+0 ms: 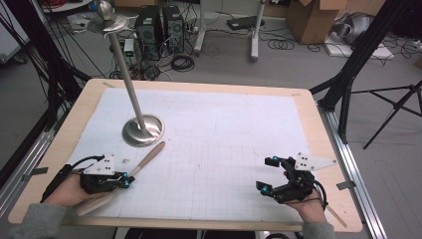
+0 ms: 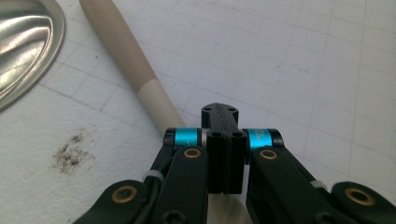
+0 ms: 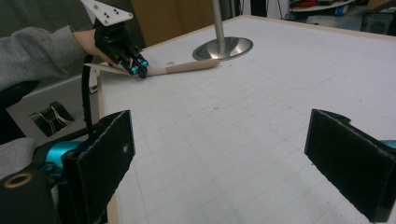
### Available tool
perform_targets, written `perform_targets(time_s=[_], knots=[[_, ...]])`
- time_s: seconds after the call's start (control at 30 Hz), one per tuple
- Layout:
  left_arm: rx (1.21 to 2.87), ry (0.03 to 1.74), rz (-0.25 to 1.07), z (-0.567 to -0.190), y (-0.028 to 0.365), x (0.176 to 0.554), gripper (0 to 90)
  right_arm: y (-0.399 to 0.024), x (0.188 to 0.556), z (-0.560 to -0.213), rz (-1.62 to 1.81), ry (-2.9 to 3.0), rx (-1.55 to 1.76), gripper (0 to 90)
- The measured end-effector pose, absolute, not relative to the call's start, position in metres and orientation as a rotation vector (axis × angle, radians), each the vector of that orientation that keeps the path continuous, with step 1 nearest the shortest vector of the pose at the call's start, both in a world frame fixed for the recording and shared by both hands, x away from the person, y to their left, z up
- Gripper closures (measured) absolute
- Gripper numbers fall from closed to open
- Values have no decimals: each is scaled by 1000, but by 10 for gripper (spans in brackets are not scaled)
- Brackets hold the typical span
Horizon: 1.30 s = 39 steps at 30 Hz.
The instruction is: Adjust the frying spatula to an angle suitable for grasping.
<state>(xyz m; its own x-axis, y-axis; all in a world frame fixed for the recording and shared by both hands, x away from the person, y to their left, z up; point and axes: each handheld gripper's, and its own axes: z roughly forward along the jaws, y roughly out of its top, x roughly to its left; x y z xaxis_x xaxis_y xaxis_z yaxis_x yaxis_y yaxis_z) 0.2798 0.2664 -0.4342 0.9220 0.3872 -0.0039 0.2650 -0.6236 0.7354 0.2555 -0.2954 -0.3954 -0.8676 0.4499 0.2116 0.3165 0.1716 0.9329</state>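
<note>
Wooden table (image 1: 318,130) bears gridded white mat (image 1: 239,149)

A long pale wooden spoon (image 1: 130,174) lies diagonally on the white gridded mat, its handle tip beside the upright steel stand's round base (image 1: 143,130).

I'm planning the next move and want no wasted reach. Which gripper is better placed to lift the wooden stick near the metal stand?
Left. The left gripper sits right over the wooden stick, jaws shut above it. The right gripper is open, across the table with nothing nearby.
</note>
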Motion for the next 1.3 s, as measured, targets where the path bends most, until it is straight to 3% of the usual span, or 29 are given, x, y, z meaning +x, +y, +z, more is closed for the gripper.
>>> perform_targets(time_s=[0.33,0.63,1.3], knots=[[2118,734,247,-423,267,312,897,-292,256,-397,1765,2345,763,76],[2263,737,283,-434,247,328,897,-296,253,-399,1760,2334,777,76],[2299,594,301,-433,231,329,897,-297,251,-401,1735,2349,796,76]])
